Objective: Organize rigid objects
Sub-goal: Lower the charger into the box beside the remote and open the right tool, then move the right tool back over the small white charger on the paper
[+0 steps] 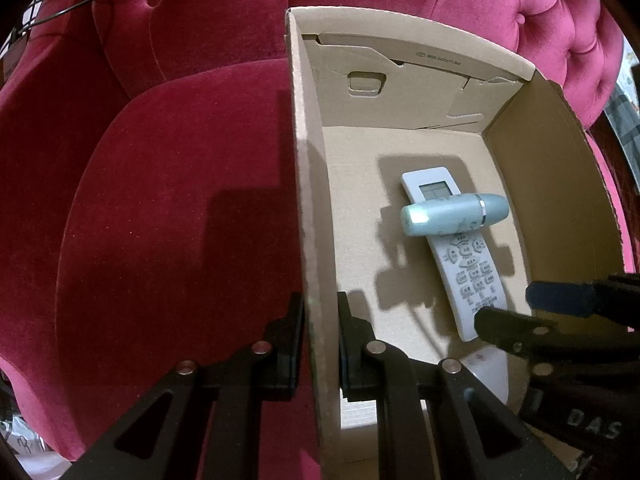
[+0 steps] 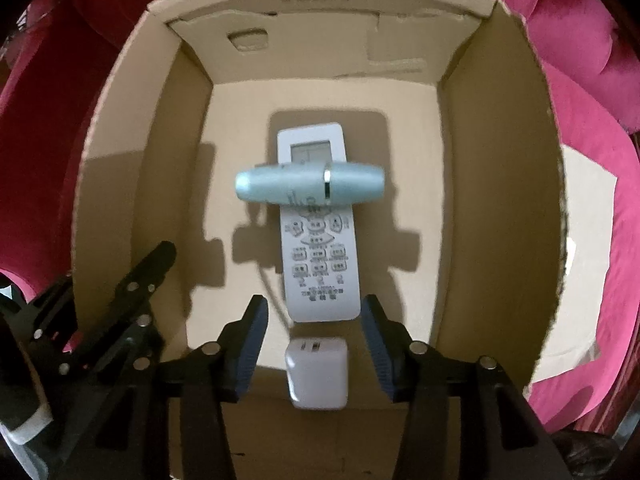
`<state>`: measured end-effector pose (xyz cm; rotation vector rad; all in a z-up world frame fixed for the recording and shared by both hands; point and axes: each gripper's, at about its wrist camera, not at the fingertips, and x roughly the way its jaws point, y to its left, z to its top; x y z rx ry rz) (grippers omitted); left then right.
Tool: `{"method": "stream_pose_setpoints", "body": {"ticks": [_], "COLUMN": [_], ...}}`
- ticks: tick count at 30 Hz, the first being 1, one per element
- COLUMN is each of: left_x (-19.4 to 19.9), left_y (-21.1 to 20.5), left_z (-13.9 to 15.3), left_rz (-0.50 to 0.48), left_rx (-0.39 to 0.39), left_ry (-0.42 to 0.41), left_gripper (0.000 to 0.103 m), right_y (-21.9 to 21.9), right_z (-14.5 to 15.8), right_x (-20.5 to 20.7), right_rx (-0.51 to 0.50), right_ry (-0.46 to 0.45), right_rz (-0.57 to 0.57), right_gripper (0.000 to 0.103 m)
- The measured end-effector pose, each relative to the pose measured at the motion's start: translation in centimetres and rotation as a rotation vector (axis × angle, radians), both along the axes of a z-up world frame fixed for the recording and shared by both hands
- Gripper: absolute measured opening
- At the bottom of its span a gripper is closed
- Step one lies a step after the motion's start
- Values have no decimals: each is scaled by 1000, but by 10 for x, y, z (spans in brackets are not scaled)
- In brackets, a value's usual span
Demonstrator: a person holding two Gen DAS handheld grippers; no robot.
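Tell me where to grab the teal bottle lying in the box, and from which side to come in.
Grip the teal bottle around its thick middle, coming straight down from above. It lies on its side across the white remote, and both ends taper, so fingers would likely slip there. Set the right gripper fingers on the bottle's near and far sides; the cardboard box walls block a sideways approach.
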<state>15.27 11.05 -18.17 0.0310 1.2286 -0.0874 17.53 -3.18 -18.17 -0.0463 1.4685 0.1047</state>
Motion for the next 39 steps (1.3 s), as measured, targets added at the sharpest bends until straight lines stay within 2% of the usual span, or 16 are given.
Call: {"method": "stream_pose_setpoints", "body": {"ticks": [9, 19, 30, 39], "left_x": [-1, -1, -1, -1], "left_y": [0, 0, -1, -2], "left_z": [0, 0, 0, 1], "left_rz": [-1, -2, -2, -1], "left_rx": [2, 3, 7, 8], "left_ry": [-1, -1, -2, 0], "left_gripper": [15, 15, 15, 15], "right_y": [7, -7, -56, -98], "right_z": [21, 48, 82, 91], "right_x": [-3, -4, 6, 8], "right_rx": [-5, -31, -53, -93], "right_ry": [-39, -96, -157, -169], "right_rz": [19, 31, -48, -110], "right_gripper": [52, 54, 65, 73]}}
